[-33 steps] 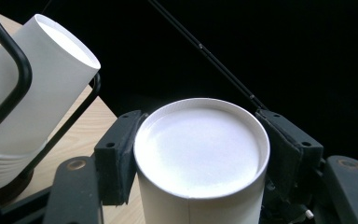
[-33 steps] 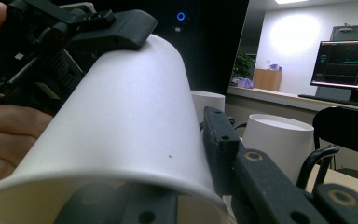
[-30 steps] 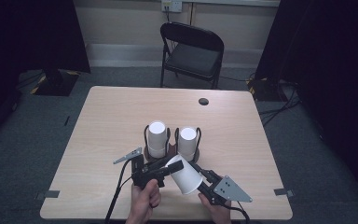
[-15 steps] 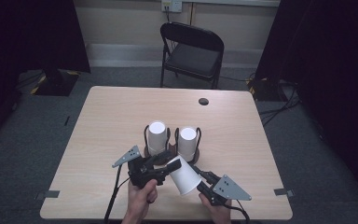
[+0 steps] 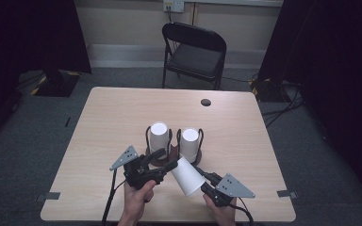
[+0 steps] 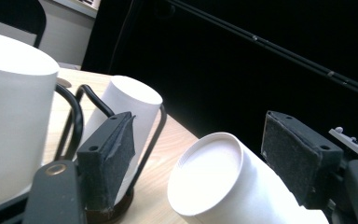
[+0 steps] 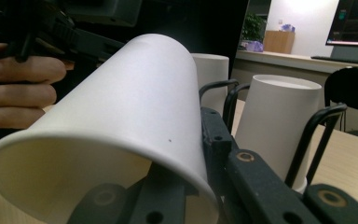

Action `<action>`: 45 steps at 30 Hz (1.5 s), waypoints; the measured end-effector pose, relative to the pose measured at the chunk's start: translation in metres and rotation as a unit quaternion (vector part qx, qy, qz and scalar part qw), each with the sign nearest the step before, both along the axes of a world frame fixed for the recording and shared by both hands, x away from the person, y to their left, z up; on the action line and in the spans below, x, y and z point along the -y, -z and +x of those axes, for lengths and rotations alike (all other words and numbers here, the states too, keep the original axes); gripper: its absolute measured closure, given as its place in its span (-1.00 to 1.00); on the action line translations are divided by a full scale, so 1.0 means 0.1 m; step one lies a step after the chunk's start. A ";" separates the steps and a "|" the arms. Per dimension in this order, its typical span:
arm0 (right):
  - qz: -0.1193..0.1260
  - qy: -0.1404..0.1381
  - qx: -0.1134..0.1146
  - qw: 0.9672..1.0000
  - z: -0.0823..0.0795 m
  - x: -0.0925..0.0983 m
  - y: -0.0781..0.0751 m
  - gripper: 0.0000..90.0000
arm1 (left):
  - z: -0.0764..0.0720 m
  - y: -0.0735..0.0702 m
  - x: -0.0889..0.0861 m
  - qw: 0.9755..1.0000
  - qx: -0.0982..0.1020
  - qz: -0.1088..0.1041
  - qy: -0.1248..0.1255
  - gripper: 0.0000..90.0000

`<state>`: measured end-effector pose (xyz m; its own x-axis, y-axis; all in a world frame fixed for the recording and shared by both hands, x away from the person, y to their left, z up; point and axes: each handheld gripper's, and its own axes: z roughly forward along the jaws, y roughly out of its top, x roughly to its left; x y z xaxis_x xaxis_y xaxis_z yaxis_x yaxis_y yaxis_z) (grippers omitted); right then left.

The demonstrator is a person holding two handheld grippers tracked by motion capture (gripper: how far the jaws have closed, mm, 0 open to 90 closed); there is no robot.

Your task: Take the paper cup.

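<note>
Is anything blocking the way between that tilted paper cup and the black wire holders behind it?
Yes: both wire holders already hold upside-down cups. The tilted cup, pinched at its rim by the right gripper, lies just in front of them, between the left gripper's open jaws.

Left gripper (image 5: 166,159), held low in the left hand (image 5: 139,194), jaws angled up-right; they have just been opening, pads clear on both sides. Right gripper (image 5: 202,180) in right hand (image 5: 221,211), jaws clamped, pointing up-left.
</note>
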<state>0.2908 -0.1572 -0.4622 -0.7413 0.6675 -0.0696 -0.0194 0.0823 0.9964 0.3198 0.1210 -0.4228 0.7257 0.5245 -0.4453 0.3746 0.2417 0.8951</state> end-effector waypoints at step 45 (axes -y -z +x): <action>-0.071 0.014 -0.183 0.980 0.29 0.33 -0.23 0.95 | -0.05 0.13 0.27 0.960 0.112 0.254 0.031 -0.65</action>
<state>0.3194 -0.1903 -0.4390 -0.7153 0.6913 0.1027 0.3408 0.2168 0.9148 0.3149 0.0942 -0.4356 0.8107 0.5847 0.0287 0.1575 -0.2651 0.9513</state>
